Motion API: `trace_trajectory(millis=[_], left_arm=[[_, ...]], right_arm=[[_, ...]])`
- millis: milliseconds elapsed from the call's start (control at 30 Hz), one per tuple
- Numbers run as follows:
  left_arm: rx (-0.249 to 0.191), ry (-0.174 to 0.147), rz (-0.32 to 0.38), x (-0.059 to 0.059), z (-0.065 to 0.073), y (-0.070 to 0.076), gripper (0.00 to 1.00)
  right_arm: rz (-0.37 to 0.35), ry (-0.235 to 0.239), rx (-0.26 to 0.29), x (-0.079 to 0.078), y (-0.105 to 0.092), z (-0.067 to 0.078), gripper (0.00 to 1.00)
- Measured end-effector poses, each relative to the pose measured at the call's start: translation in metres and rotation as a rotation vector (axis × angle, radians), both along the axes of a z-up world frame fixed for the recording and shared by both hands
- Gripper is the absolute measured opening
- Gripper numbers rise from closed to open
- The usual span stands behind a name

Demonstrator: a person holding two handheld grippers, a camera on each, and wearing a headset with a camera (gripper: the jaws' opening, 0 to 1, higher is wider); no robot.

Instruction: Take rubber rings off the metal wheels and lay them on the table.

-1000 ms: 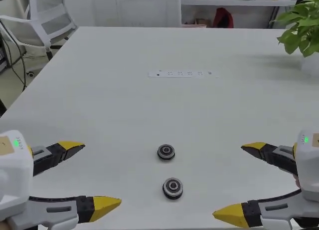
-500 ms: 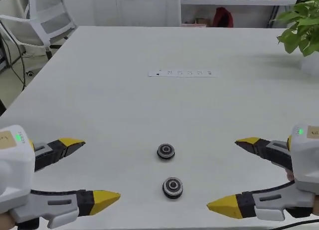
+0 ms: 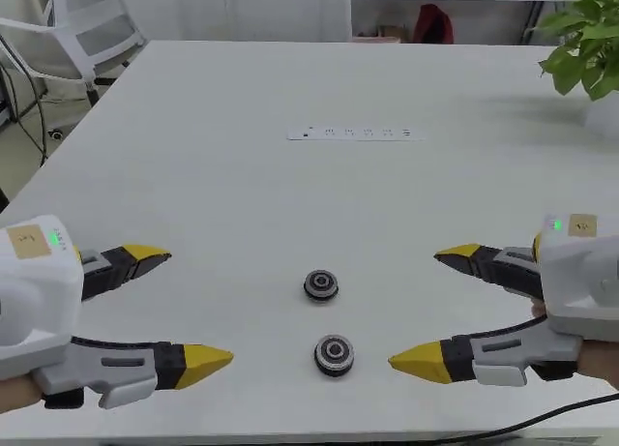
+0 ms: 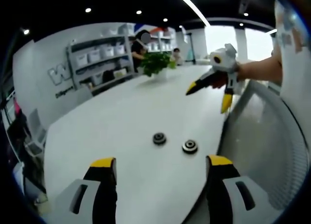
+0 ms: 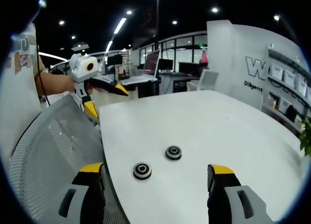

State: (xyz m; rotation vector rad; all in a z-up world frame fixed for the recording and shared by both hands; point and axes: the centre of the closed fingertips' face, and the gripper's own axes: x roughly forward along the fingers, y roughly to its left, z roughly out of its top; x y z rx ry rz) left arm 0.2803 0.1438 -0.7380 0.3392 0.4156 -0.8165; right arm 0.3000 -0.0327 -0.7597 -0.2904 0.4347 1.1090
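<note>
Two small metal wheels with black rubber rings lie flat on the white table. The far wheel (image 3: pixel 321 284) (image 4: pixel 159 138) (image 5: pixel 173 152) sits just beyond the near wheel (image 3: pixel 334 354) (image 4: pixel 190 146) (image 5: pixel 142 170), which is close to the front edge. My left gripper (image 3: pixel 184 306) (image 4: pixel 159 164) is open, to the left of both wheels, its yellow-tipped jaws wide apart and empty. My right gripper (image 3: pixel 426 306) (image 5: pixel 156 170) is open too, to the right of the wheels, nothing between its fingers. Both grippers point inward at the wheels from roughly equal distance.
A flat power strip (image 3: pixel 355 133) lies in the middle of the table. A potted plant (image 3: pixel 585 49) stands at the far right. White chairs (image 3: pixel 73 30) stand beyond the far left corner. A mesh chair back (image 5: pixel 53 146) is near the table's front edge.
Both grippers have moved inward a little toward the wheels, the right one more so. The head camera has tilted slightly. The wheels have not moved.
</note>
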Motion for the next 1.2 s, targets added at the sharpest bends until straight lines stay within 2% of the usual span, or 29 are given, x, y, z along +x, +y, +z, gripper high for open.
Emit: trace_trajectory(millis=[467,667,767,1033,1200], left_arm=[[0.028,-0.003,-0.052,0.017,-0.006,-0.012,0.75],[0.017,0.010,-0.072,0.021,-0.009,-0.018,0.74],[0.029,0.005,-0.080,0.023,-0.012,-0.020,0.72],[0.032,0.038,-0.109,0.026,-0.025,-0.026,0.72],[0.035,0.043,-0.128,0.028,-0.028,-0.031,0.70]], right_arm=[[0.034,0.006,0.007,0.015,0.007,-0.005,0.83],[0.060,0.009,-0.009,0.014,0.012,-0.012,0.81],[0.074,0.008,-0.013,0.014,0.013,-0.016,0.80],[0.129,0.005,-0.036,0.012,0.020,-0.027,0.75],[0.171,0.010,-0.052,0.008,0.023,-0.033,0.71]])
